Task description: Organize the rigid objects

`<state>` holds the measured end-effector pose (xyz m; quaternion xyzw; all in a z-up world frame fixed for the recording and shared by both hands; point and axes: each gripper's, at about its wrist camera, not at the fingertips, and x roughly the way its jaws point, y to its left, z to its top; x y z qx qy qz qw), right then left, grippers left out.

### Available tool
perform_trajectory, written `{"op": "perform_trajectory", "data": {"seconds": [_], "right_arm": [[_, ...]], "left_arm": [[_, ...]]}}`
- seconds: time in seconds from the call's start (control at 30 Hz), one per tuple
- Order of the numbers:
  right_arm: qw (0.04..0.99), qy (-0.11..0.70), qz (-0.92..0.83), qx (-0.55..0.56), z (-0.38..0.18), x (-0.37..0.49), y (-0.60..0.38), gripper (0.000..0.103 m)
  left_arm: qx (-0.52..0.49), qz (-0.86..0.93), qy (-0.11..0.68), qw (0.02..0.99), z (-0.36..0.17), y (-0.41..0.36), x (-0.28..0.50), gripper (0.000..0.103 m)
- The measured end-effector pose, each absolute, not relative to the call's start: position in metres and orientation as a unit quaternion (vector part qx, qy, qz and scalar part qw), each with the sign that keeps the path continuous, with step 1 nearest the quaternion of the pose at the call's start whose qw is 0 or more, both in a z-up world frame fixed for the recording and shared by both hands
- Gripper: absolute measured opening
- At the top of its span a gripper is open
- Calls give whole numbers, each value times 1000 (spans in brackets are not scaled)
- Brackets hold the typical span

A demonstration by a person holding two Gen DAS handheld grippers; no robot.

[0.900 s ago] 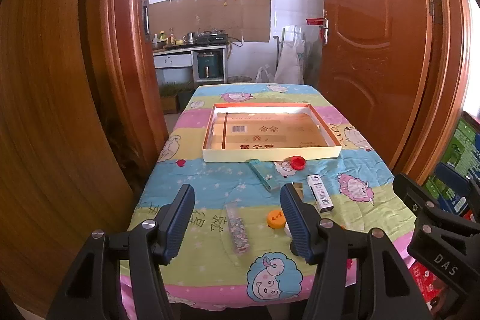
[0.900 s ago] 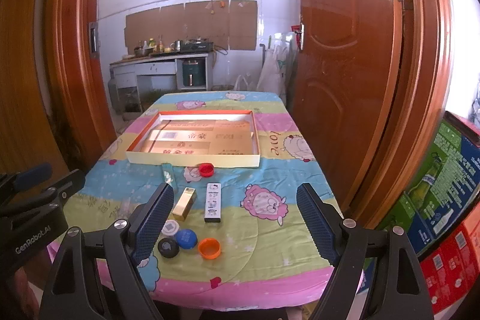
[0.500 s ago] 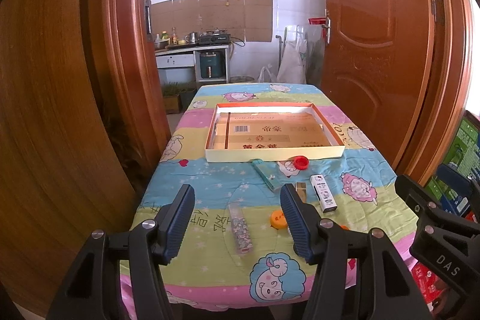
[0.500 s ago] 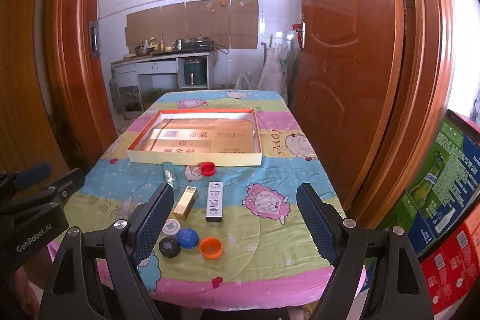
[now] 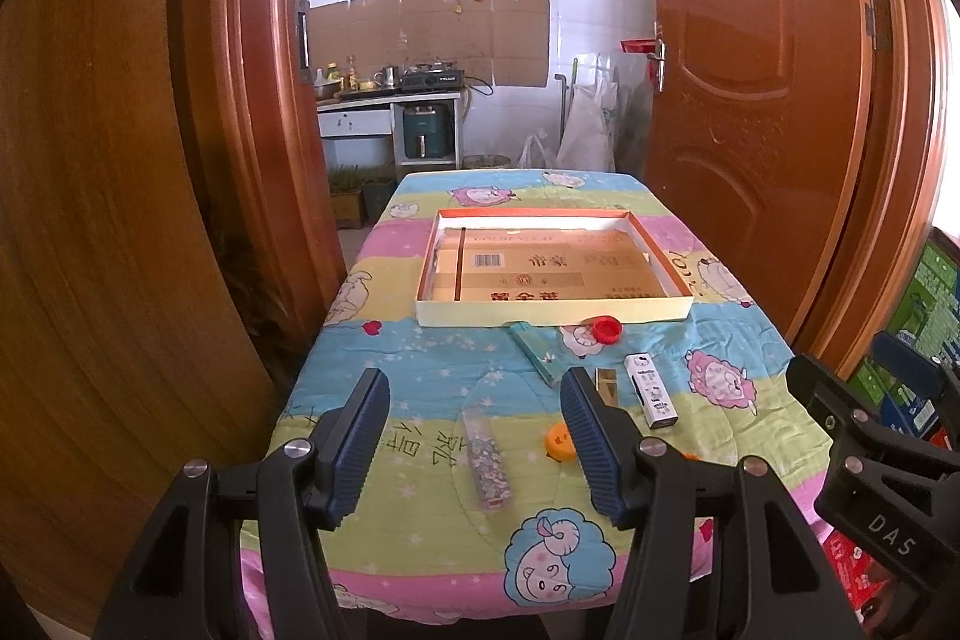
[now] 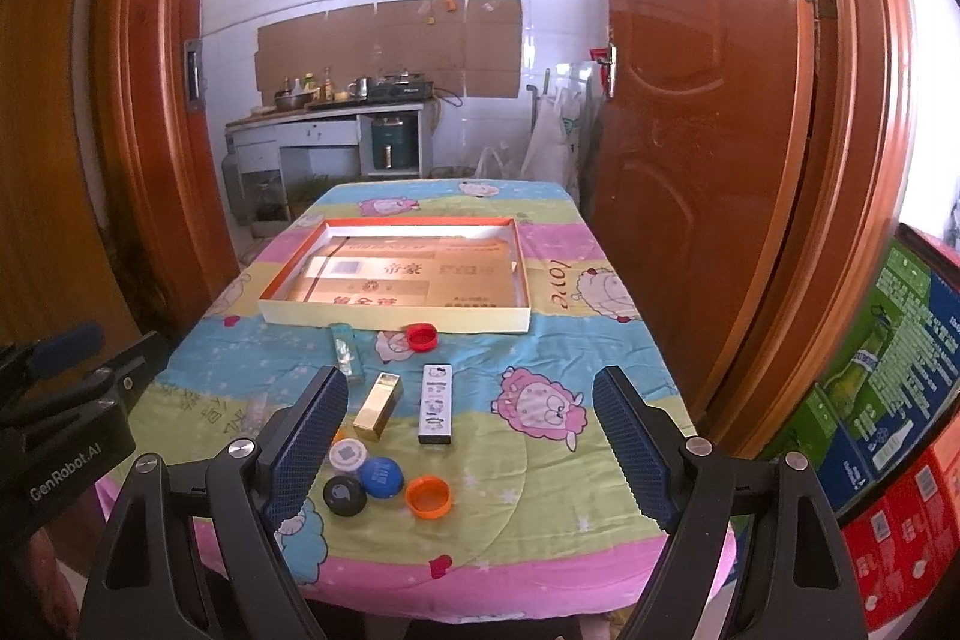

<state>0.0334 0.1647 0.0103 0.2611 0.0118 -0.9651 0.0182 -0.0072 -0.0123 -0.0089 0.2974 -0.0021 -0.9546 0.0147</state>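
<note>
Both empty: left gripper and right gripper wide. Lower over gold lighter, mid-frame; then into shallow box.

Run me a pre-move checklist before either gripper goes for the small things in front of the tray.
1. Left gripper open, nothing between its fingers: ok.
2. Right gripper open, nothing held: ok.
3. Tray free to take objects, only a flattened printed carton lining the bottom: ok.
4. Small things out of the tray on the cloth: red cap, gold box, white box, orange cap, blue cap, black cap: ok.
5. Blue, black and white cap clear of each other for a clean pinch: not ok, they sit bunched together.
6. Glitter tube lying flat below the left gripper: ok.
</note>
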Motion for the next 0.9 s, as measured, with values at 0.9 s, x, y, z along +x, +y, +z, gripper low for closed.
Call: {"op": "perform_trajectory", "data": {"seconds": [0.9], "right_arm": [[21, 12, -964, 265, 9, 30, 162, 85]], "left_arm": [[303, -953, 1, 16, -11, -15, -9, 60]]}}
